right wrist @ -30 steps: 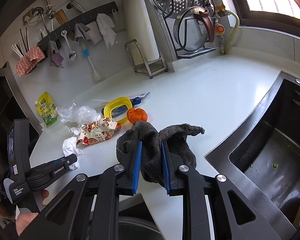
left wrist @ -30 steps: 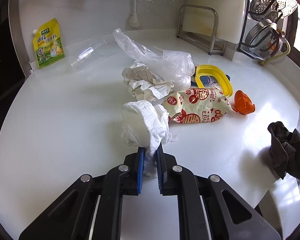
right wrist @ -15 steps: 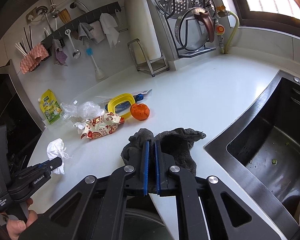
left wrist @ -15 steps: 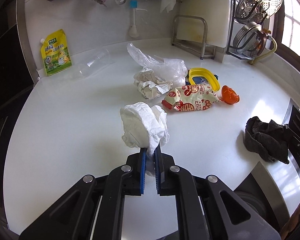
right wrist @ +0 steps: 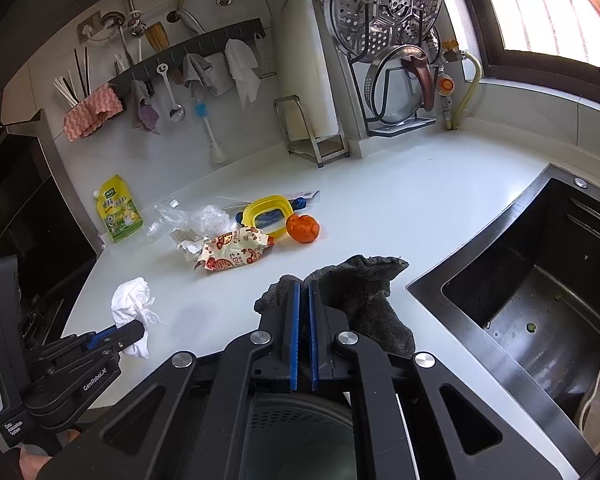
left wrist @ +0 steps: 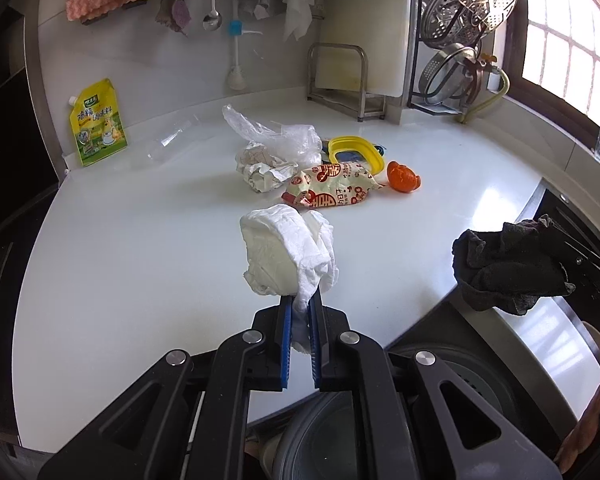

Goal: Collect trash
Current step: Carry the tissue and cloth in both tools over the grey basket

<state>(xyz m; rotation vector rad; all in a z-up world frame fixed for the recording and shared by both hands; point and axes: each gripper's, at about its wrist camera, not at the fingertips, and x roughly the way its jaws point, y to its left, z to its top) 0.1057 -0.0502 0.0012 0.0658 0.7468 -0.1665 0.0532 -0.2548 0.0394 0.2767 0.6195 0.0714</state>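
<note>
My left gripper (left wrist: 300, 305) is shut on a crumpled white tissue (left wrist: 288, 256), held above the white counter (left wrist: 140, 260) near its front edge. In the right wrist view the same gripper (right wrist: 138, 330) and tissue (right wrist: 134, 308) show at lower left. My right gripper (right wrist: 304, 286) is shut on a dark grey cloth (right wrist: 366, 294), which hangs off the counter's edge beside the sink; the cloth (left wrist: 508, 266) also shows at right in the left wrist view. More trash lies mid-counter: a red-and-cream snack wrapper (left wrist: 332, 189), crumpled paper (left wrist: 260, 169) and a clear plastic bag (left wrist: 280, 136).
An orange lump (left wrist: 402, 176), a yellow ring lid (left wrist: 354, 150), a clear bottle (left wrist: 172, 140) and a yellow pouch (left wrist: 98, 124) sit further back. A steel sink (right wrist: 540, 300) lies to the right. A round grey container (right wrist: 300, 440) stands below the counter's front edge.
Both grippers pulled back from the counter and rose. The tissue came up off the surface. The right jaws closed tight on the dark cloth and lifted it.
</note>
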